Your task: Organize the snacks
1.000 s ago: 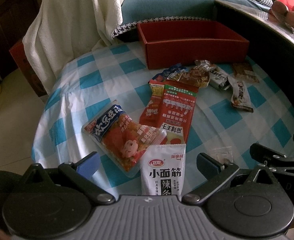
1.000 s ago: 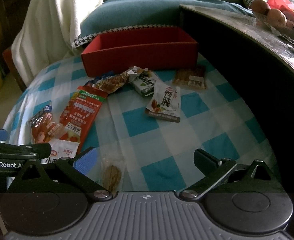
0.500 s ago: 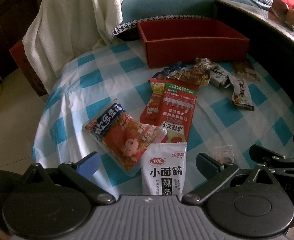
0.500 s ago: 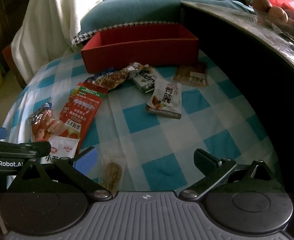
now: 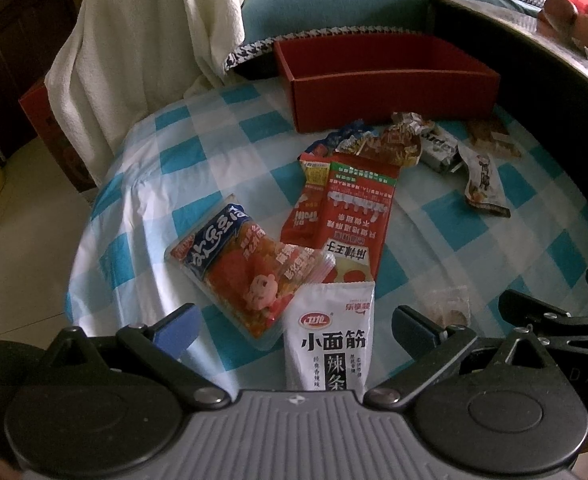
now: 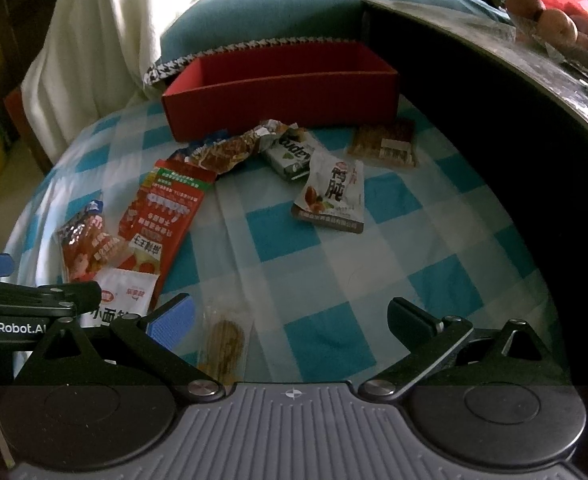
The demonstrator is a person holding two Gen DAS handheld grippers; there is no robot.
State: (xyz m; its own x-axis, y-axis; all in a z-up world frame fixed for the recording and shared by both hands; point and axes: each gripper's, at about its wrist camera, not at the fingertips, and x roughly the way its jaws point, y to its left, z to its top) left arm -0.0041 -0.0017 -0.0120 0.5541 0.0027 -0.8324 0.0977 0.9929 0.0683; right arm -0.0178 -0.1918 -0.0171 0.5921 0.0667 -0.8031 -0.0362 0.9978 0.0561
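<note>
Several snack packets lie on a blue-and-white checked cloth before an empty red box (image 5: 390,80), also in the right wrist view (image 6: 281,96). My left gripper (image 5: 296,328) is open and empty, just above a white packet (image 5: 330,344); an orange-red packet (image 5: 245,276) and a tall red packet (image 5: 354,208) lie beyond it. My right gripper (image 6: 289,320) is open and empty, above a clear packet (image 6: 223,344). A white-and-brown packet (image 6: 332,196), a green-and-white pack (image 6: 291,152) and a brown bar (image 6: 386,144) lie farther off.
A dark table edge (image 6: 494,92) with fruit (image 6: 550,20) rises on the right. A white towel (image 5: 145,40) hangs over a chair at the left. A blue cushion (image 5: 334,4) lies behind the box. The cloth drops off to the floor (image 5: 13,220) on the left.
Both grippers have drawn back slightly toward the near edge; the packets sit a little farther up in both views. Nothing was taken hold of.
</note>
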